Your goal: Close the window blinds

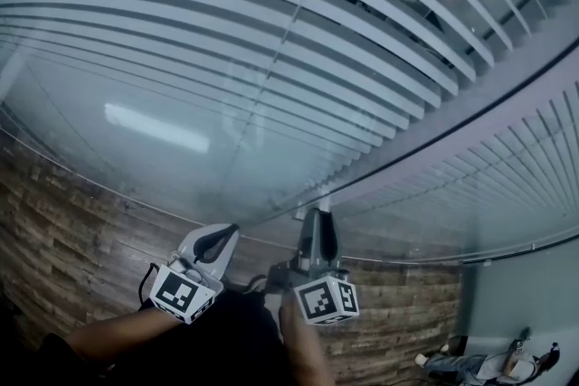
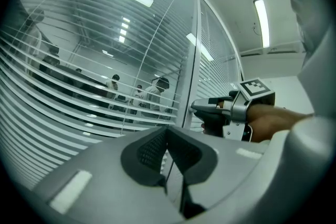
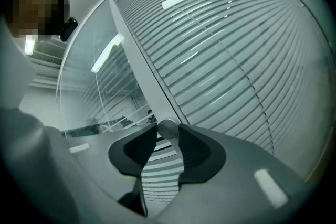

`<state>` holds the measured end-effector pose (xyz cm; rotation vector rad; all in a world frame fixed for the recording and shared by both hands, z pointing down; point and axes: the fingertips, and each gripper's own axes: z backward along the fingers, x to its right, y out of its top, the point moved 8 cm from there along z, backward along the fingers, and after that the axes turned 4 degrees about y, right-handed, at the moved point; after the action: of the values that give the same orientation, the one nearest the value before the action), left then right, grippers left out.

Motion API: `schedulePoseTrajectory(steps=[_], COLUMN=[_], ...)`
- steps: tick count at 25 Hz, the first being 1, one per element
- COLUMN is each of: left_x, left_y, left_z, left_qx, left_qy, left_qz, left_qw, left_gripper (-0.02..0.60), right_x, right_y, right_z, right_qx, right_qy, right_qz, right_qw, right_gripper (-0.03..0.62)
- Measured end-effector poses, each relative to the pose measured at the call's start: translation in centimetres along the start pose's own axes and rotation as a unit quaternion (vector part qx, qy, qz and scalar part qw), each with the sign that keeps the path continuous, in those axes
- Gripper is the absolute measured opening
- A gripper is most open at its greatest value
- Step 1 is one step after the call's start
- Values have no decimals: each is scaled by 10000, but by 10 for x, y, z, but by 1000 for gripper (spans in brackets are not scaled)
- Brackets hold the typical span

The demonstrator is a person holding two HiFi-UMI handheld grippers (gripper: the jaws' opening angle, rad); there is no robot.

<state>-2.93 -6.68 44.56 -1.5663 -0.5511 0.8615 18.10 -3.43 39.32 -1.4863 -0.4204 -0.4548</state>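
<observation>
White slatted blinds (image 1: pixel 226 32) hang behind glass with their slats apart, so people in the room beyond show through. In the right gripper view a round metal knob (image 3: pixel 167 128) at the foot of the pale window post (image 3: pixel 142 60) sits pinched between the pads, and my right gripper (image 3: pixel 167 132) is shut on it. From the head view, the right gripper (image 1: pixel 318 214) reaches level to the post. My left gripper (image 1: pixel 224 235) hovers just left of it, facing the blinds (image 2: pixel 79 86), shut with nothing between its jaws (image 2: pixel 168 131). It sees the right gripper (image 2: pixel 202 110) at the post (image 2: pixel 191 71).
A second panel of blinds (image 1: pixel 525 167) runs off to the right of the post. Wood-look flooring (image 1: pixel 81 212) lies below. Small items lie on the floor at the lower right (image 1: pixel 488 362). Several people (image 2: pixel 152 89) stand beyond the glass.
</observation>
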Motion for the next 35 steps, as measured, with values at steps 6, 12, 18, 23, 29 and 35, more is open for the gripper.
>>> schedulePoseTrajectory(steps=[6,12,18,23,29,35], left_x=[-5,-3,-1,-2,1,1], left_y=[-2,2,2,2,1,2], left_z=[4,4,5,7,8,11], left_qx=[-38,21,-7,-17,-4,26], left_qy=[130,112,57,56,2,30], left_qz=[121,7,-43,-21,-42,-19], left_qw=[9998,9999,10000,10000,10000,10000], left_gripper=[0,0,0,0,0,0], right_x=[2,-2,-6,-9,-11,-12], right_y=[0,1,2,3,6,8], right_z=[1,0,-1,-2,-3,-4], right_qx=[-33,-312,-563,-776,-1043,-1178], right_qy=[-67,-192,-221,-246,-170,-100], right_qz=[284,1342,2503,3171,3632,3914], right_qw=[9996,9903,9663,9449,9257,9126], right_gripper=[129,127,127,127,127,129])
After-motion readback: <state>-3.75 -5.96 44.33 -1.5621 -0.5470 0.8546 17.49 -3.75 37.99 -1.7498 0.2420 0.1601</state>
